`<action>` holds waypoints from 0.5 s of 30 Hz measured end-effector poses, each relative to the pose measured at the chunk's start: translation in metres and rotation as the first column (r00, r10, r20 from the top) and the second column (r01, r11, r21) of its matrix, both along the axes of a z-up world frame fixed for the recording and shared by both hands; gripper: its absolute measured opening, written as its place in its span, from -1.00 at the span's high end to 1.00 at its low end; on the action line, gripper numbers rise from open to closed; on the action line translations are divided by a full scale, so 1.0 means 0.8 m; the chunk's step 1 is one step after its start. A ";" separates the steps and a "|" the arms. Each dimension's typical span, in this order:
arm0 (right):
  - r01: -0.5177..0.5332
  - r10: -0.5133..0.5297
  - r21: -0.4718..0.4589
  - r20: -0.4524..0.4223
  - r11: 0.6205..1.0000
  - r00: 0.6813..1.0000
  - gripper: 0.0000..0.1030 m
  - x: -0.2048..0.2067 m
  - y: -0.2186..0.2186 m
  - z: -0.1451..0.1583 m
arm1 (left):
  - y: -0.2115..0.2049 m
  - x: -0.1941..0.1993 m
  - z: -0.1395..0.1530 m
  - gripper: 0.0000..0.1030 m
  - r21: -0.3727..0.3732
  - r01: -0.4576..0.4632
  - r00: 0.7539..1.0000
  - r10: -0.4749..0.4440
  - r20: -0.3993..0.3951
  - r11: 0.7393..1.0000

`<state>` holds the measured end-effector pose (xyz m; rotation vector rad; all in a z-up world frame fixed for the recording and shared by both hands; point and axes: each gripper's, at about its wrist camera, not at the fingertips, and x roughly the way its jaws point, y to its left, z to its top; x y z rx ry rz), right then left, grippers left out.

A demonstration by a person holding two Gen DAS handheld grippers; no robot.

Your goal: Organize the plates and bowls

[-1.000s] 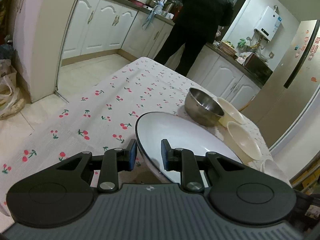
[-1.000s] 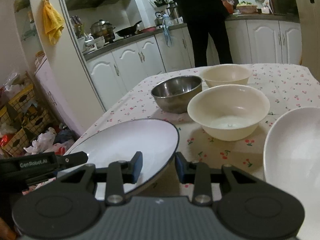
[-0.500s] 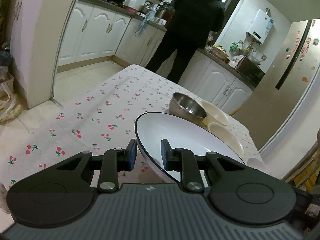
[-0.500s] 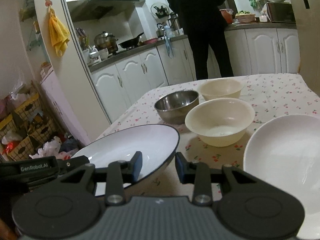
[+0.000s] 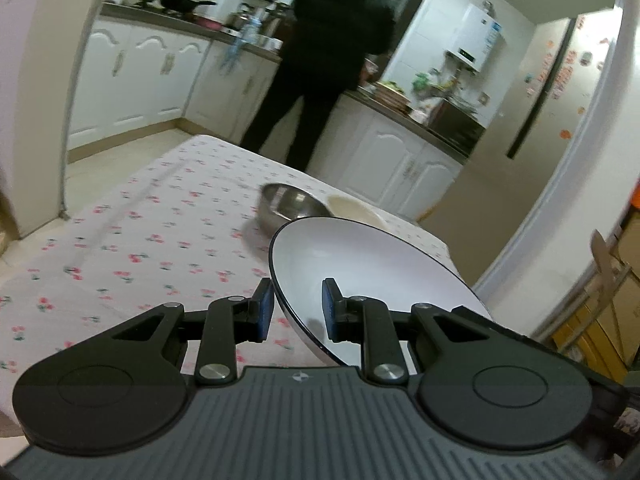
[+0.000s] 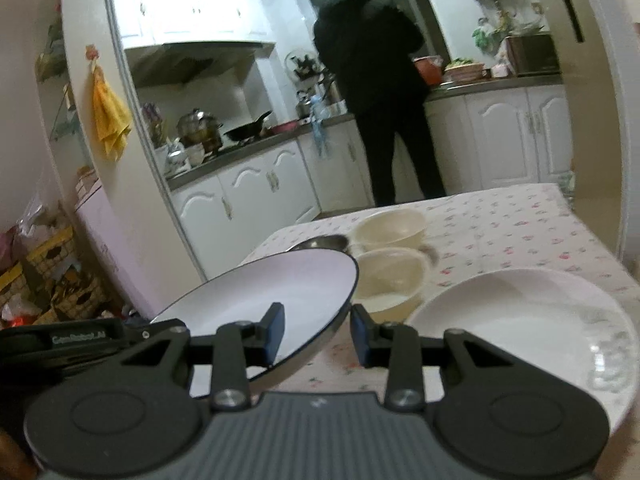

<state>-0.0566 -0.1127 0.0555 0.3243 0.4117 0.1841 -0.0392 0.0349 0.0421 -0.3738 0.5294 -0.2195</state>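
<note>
A white plate with a dark rim [image 5: 360, 272] is lifted above the cherry-print table; it also shows in the right wrist view [image 6: 272, 292]. My left gripper [image 5: 298, 310] is shut on its left rim. My right gripper [image 6: 316, 334] is shut on its right rim. A steel bowl [image 5: 288, 204] stands beyond the plate, partly hidden in the right wrist view [image 6: 320, 243]. Two cream bowls [image 6: 390, 228] [image 6: 390, 280] stand next to it. A white plate with a patterned rim [image 6: 528, 320] lies on the table at the right.
The table with the cherry tablecloth [image 5: 140, 248] stretches left and far. A person in dark clothes [image 5: 328, 60] stands at the kitchen counter beyond it. White cabinets [image 6: 248, 196] line the back wall. Boxes and bags [image 6: 40, 272] lie on the floor at the left.
Both grippers have lifted the dark-rimmed plate higher above the table and tilted upward. The bowls and the patterned plate now sit lower and farther in view.
</note>
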 end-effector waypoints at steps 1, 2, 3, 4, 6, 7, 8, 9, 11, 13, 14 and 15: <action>0.010 -0.010 0.002 0.002 1.000 1.000 0.33 -0.004 -0.006 0.000 | -0.006 0.001 0.000 0.54 0.001 0.013 1.000 -0.013 -0.001 1.000; 0.021 -0.021 0.003 0.003 1.000 1.000 0.33 -0.007 -0.012 -0.001 | -0.010 0.001 0.000 0.54 0.001 0.026 1.000 -0.026 -0.003 1.000; 0.035 -0.035 0.005 0.004 0.999 0.999 0.33 -0.011 -0.019 -0.002 | -0.017 0.003 0.000 0.54 0.001 0.040 0.999 -0.040 -0.006 0.999; 0.047 -0.047 0.008 0.004 0.999 0.999 0.33 -0.014 -0.026 -0.003 | -0.024 0.006 -0.001 0.54 0.004 0.052 0.999 -0.052 -0.009 0.999; 0.077 -0.077 0.017 -0.001 0.997 0.997 0.32 -0.019 -0.039 -0.006 | -0.035 0.011 -0.002 0.54 0.011 0.078 0.997 -0.078 -0.011 0.997; 0.090 -0.090 0.020 -0.002 0.996 0.996 0.33 -0.022 -0.044 -0.007 | -0.042 0.014 -0.003 0.54 0.015 0.092 0.996 -0.092 -0.012 0.996; 0.104 -0.104 0.022 -0.003 0.994 0.995 0.32 -0.025 -0.049 -0.008 | -0.051 0.016 -0.003 0.54 0.021 0.106 0.994 -0.106 -0.013 0.994; 0.120 -0.119 0.027 -0.004 0.992 0.993 0.32 -0.027 -0.056 -0.009 | -0.059 0.018 -0.005 0.54 0.027 0.120 0.993 -0.120 -0.015 0.992; 0.145 -0.145 0.036 -0.003 0.989 0.989 0.31 -0.035 -0.067 -0.011 | -0.072 0.020 -0.007 0.54 0.031 0.144 0.989 -0.143 -0.025 0.989; 0.172 -0.172 0.042 0.001 0.984 0.985 0.31 -0.042 -0.078 -0.011 | -0.087 0.022 -0.011 0.53 0.039 0.172 0.985 -0.170 -0.035 0.984; 0.184 -0.185 0.044 0.003 0.982 0.983 0.31 -0.046 -0.084 -0.012 | -0.093 0.022 -0.013 0.54 0.043 0.183 0.983 -0.182 -0.039 0.982; 0.198 -0.199 0.049 0.003 0.979 0.980 0.31 -0.049 -0.090 -0.013 | -0.098 0.023 -0.014 0.53 0.047 0.195 0.980 -0.193 -0.043 0.980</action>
